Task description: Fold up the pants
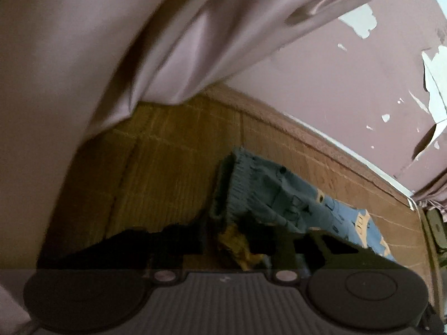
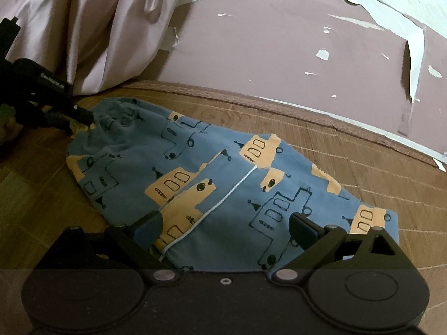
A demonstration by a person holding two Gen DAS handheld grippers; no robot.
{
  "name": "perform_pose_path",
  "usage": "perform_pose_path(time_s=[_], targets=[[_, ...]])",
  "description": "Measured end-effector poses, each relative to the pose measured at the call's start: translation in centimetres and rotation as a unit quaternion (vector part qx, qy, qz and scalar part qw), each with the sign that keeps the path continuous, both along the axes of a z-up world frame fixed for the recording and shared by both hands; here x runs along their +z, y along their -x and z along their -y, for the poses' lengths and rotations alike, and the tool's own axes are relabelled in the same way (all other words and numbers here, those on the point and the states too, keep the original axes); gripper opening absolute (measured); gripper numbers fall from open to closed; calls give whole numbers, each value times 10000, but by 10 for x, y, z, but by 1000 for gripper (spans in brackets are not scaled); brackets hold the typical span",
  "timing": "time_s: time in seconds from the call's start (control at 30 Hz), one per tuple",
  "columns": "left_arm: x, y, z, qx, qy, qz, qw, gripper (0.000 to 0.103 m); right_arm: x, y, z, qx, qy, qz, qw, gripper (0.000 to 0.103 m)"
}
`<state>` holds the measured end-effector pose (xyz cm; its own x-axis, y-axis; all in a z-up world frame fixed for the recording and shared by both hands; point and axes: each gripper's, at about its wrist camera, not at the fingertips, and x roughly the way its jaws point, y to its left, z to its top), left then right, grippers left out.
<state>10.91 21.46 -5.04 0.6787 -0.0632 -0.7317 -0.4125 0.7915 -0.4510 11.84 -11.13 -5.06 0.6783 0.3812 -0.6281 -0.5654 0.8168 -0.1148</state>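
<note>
Peeling mauve wall (image 1: 335, 64) and a pale curtain (image 1: 139, 42) frame the left wrist view, above a woven bamboo mat (image 1: 173, 156); the left hand-held gripper (image 1: 232, 240) appears closed on the gathered waistband end of the blue printed pants (image 1: 268, 187), though shadow hides its fingertips. From the right wrist view, the pants (image 2: 223, 173) lie flat on the mat (image 2: 363, 150), seemingly already doubled leg over leg, and the right hand-held gripper (image 2: 226, 226) sits open, fingers straddling the near cuff end without pinching it. Folding end to end likely remains
</note>
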Motion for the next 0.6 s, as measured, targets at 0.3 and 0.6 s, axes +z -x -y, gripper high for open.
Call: perform_pose_path(time_s=[0.3, 0.6], targets=[[28, -1, 15, 4, -293, 36, 9996, 14, 0, -1, 4, -67, -101, -104, 9999, 97], [91, -8, 75, -798, -1045, 494, 9901, 14, 13, -1, 28, -129, -511, -107, 9986, 97]])
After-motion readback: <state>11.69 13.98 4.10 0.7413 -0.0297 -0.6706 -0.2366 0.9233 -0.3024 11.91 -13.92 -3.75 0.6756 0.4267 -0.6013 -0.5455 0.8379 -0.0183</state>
